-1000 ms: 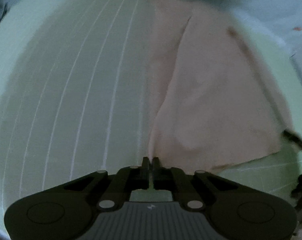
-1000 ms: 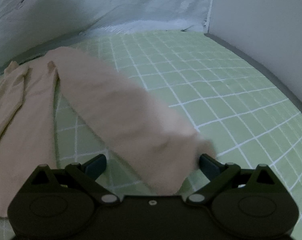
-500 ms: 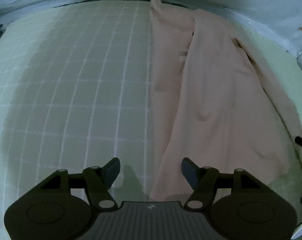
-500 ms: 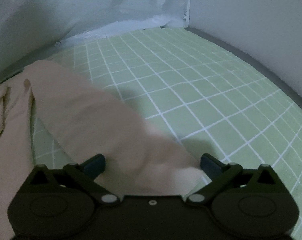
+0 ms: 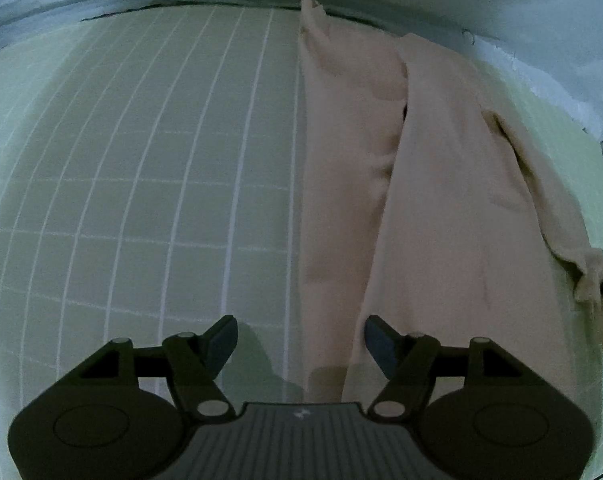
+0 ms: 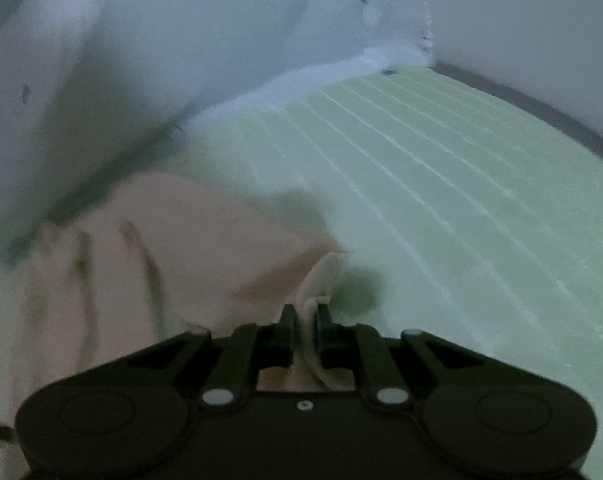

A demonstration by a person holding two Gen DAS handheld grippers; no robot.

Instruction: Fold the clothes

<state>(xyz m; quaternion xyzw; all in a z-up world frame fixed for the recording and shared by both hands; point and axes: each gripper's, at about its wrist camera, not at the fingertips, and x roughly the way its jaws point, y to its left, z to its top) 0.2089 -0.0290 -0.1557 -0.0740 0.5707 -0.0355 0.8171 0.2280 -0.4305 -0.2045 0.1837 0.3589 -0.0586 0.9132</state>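
Peach cloth: we see the garment (image 5: 441, 208) spread flat on the green checked sheet (image 5: 141, 160), right of the middle.
Left tool: our left tool (image 5: 300, 340) pinched the hem a second ago; now it has let go, with the cloth edge lying loose under the gap.
Right tool: our right tool (image 6: 304, 320) was wide apart a moment ago; now its jaws are closing, with a bunched bit of the cloth between them.
Sleeve: it lay out straight before; now it is pulled up.

both wrist views look down, sharing the garment (image 5: 441, 200).
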